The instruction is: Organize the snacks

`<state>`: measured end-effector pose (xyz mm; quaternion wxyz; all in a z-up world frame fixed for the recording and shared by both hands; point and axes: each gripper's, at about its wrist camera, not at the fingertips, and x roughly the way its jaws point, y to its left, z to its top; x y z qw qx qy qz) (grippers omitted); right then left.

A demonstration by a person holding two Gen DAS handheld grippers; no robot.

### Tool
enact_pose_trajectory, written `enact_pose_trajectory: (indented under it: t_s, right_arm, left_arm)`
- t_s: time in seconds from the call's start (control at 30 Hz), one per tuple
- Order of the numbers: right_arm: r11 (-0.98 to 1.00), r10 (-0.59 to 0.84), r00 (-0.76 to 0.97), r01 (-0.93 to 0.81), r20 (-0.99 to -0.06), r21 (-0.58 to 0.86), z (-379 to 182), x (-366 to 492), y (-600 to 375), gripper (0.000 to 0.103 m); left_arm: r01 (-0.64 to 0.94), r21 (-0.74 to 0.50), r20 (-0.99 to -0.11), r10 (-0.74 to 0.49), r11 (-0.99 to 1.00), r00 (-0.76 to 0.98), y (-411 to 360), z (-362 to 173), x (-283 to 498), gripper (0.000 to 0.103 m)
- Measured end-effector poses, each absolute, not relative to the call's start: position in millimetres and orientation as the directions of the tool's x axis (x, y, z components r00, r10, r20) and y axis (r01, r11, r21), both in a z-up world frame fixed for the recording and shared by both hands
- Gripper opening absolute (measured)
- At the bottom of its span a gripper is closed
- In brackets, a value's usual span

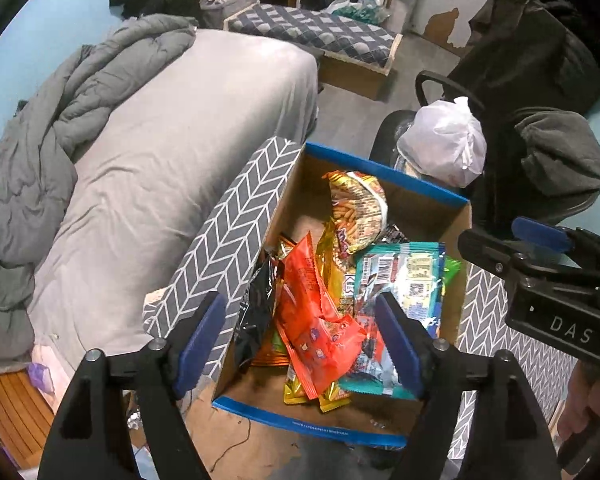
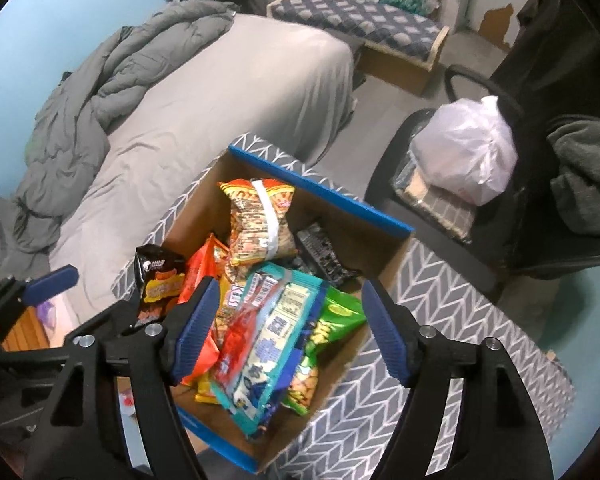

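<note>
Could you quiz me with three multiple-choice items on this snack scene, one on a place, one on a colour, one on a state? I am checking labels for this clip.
1. Where do the snack packets lie?
A. in the open cardboard box with the blue rim
B. on the grey bed
C. on the black chair

2. What colour is the rim of that box?
A. red
B. blue
C. white

3. How does the right gripper stand?
A. shut on a packet
B. open, holding nothing
C. out of view

Answers:
1 A: the snack packets sit inside the cardboard box.
2 B: the top edge of the box is blue in both views.
3 B: the right gripper has its pads spread apart above the packets, pressing on none.
</note>
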<state>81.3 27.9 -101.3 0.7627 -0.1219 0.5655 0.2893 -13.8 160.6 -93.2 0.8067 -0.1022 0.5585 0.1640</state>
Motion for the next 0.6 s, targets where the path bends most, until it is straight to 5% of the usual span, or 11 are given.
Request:
enact_pose_trajectory:
  t_s: [0.6]
  right_arm:
    - [0.843,0.316,0.324,-0.528,-0.892,0.106,-48,51,-10,0.078]
  left_arm:
    - [-0.367,0.004,-0.894,0.167,0.93,0.415,142,-44,-36,0.087]
